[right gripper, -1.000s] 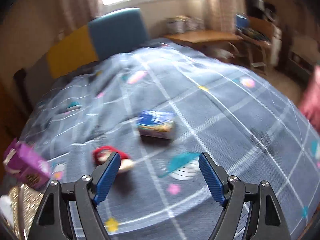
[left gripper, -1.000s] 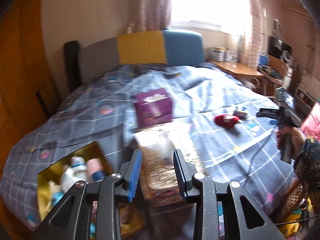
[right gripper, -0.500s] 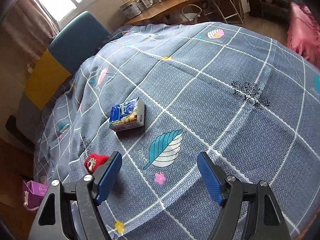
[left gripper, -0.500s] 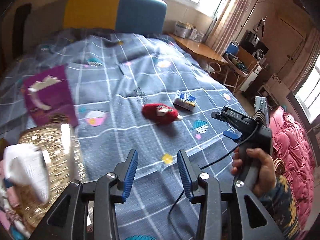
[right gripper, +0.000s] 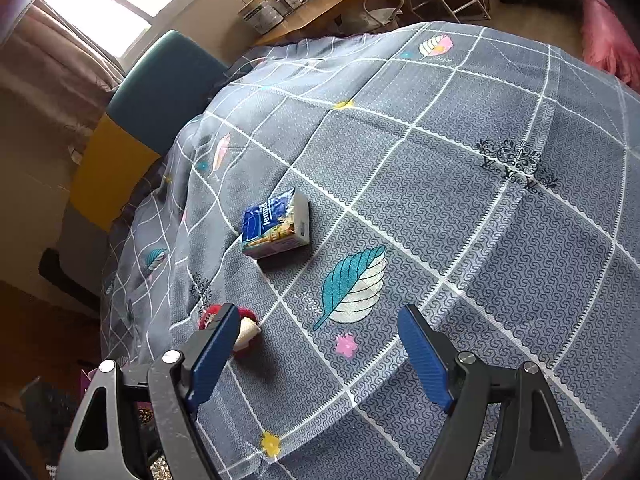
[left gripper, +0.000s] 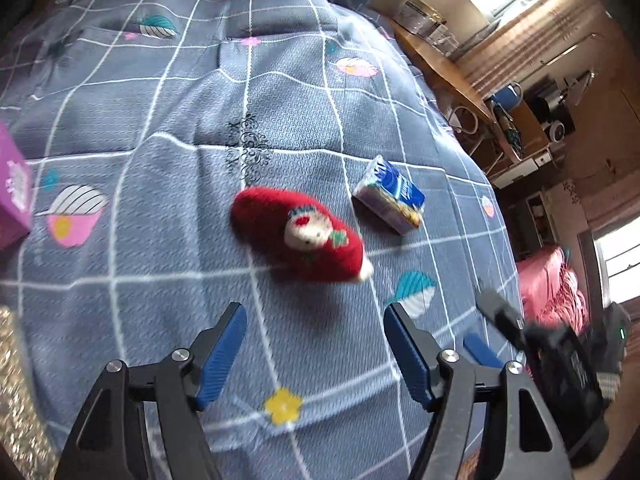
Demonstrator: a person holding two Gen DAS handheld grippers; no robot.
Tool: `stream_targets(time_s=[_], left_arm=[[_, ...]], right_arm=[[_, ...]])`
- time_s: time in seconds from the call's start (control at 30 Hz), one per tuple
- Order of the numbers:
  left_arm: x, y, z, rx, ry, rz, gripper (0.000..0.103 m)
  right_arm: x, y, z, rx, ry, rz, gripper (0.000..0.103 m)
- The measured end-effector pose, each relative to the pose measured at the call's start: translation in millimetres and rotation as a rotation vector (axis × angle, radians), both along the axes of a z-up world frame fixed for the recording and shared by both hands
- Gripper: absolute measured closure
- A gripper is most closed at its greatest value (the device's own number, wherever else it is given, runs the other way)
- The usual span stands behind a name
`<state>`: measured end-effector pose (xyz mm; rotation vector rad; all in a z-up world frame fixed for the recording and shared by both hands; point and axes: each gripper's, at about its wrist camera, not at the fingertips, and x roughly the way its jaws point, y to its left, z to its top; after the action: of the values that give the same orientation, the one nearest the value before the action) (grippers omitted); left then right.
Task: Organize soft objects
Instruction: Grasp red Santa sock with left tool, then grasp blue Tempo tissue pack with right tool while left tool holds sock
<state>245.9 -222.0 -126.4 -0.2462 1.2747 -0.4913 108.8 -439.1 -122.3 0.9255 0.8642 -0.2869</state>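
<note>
Change since a second ago: the left gripper (left gripper: 316,356) then looked across the bed toward the headboard, jaws narrow, with a gold sequined box just ahead; now it tilts down over the grey checked bedspread (left gripper: 160,128), and that box shows only as a glittery strip at the left edge (left gripper: 10,392).
Left gripper state: jaws opening, spread wide, nothing between the blue pads.
Right gripper state: the right gripper (right gripper: 320,354) is spread wide and empty, looking at the same patch of bed as half a second ago.
Red plush toy, place: the red plush toy (left gripper: 298,234) lies on the bedspread just ahead of the left gripper's fingertips, apart from them; in the right wrist view it peeks out behind the left-hand pad (right gripper: 248,326).
Red plush toy, axis: long axis runs diagonally, upper left to lower right, white tip toward lower right, face patch upward.
Tissue pack: the blue tissue pack (left gripper: 390,196) lies near the toy, to its upper right, not touching.
Purple box: the purple box (left gripper: 12,192) sits at the left edge.
</note>
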Motion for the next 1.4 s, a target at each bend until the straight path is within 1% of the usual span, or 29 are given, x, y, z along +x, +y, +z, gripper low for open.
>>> stream_targets(time_s=[0.07, 0.23, 0.3, 0.4, 0.43, 0.47, 0.5, 0.53, 0.57, 0.6, 0.67, 0.8, 0.9, 0.97, 1.03, 1.1, 1.17, 1.23, 1.3, 1.37, 1.4], left_arm=[[15.2, -10.0, -8.6, -0.015, 0.035, 0.02, 0.03], [46.5, -28.8, -27.5, -0.012, 0.088, 0.074, 0.029], [53.3, -33.2, -32.0, -0.003, 0.094, 0.095, 0.029], [59.4, -42.5, -37.7, 0.043, 0.086, 0.092, 0.03], [58.9, -44.8, -38.1, 0.056, 0.078, 0.083, 0.031], [56.3, -46.3, -37.1, 0.075, 0.062, 0.071, 0.038], [52.7, -46.8, -36.4, 0.1, 0.044, 0.059, 0.047], [50.6, -47.4, -37.7, 0.106, 0.039, 0.042, 0.06], [47.7, -46.2, -38.2, 0.093, 0.038, 0.019, 0.067], [43.4, -43.4, -37.0, 0.088, 0.026, -0.001, 0.07], [33.7, -36.9, -30.9, 0.105, -0.016, -0.022, 0.079], [3.2, -19.8, -16.7, 0.113, -0.073, -0.085, 0.08], [-26.6, -5.0, -15.4, 0.148, -0.088, -0.124, 0.08], [-50.7, 8.5, -17.6, 0.181, -0.108, -0.158, 0.08], [-69.4, 19.0, -21.0, 0.205, -0.128, -0.185, 0.08], [-81.2, 26.9, -21.4, 0.207, -0.16, -0.204, 0.08], [-84.2, 30.0, -22.9, 0.205, -0.172, -0.215, 0.08], [-83.3, 33.8, -24.5, 0.189, -0.165, -0.205, 0.08], [-79.8, 36.6, -26.0, 0.172, -0.151, -0.197, 0.079], [-77.1, 39.1, -28.8, 0.146, -0.132, -0.184, 0.079], [-75.5, 42.3, -29.5, 0.132, -0.122, -0.177, 0.079]], right_arm=[[0.8, 1.1, -0.6, 0.015, -0.004, 0.008, 0.021], [4.1, 4.4, -2.5, 0.033, -0.007, 0.035, 0.021], [5.9, 5.7, -4.7, 0.046, -0.004, 0.048, 0.02], [5.7, 5.7, -6.3, 0.056, -0.002, 0.05, 0.02], [5.4, 5.3, -6.3, 0.057, -0.003, 0.048, 0.02], [5.2, 5.2, -6.7, 0.056, -0.002, 0.046, 0.02], [5.3, 5.0, -7.0, 0.057, -0.001, 0.044, 0.02], [5.5, 5.0, -7.5, 0.06, -0.003, 0.044, 0.02], [5.3, 4.8, -7.2, 0.06, -0.005, 0.045, 0.02], [5.0, 4.9, -6.9, 0.058, -0.006, 0.047, 0.02], [5.3, 5.9, -6.4, 0.054, -0.009, 0.052, 0.02], [5.6, 7.2, -5.1, 0.041, -0.006, 0.059, 0.02], [6.2, 8.5, -4.7, 0.027, 0.002, 0.065, 0.02], [8.5, 12.9, -4.6, 0.018, 0.009, 0.093, 0.02], [14.4, 22.1, -4.6, 0.007, 0.025, 0.149, 0.02], [22.3, 33.2, -0.8, -0.032, 0.033, 0.219, 0.02], [36.3, 44.8, 5.1, -0.113, 0.04, 0.318, 0.021], [53.1, 52.9, 10.5, -0.236, 0.038, 0.409, 0.021], [72.6, 56.0, 12.0, -0.381, 0.037, 0.504, 0.021], [94.0, 56.1, 7.0, -0.509, 0.054, 0.597, 0.021], [104.2, 54.3, 2.9, -0.557, 0.071, 0.639, 0.021]])
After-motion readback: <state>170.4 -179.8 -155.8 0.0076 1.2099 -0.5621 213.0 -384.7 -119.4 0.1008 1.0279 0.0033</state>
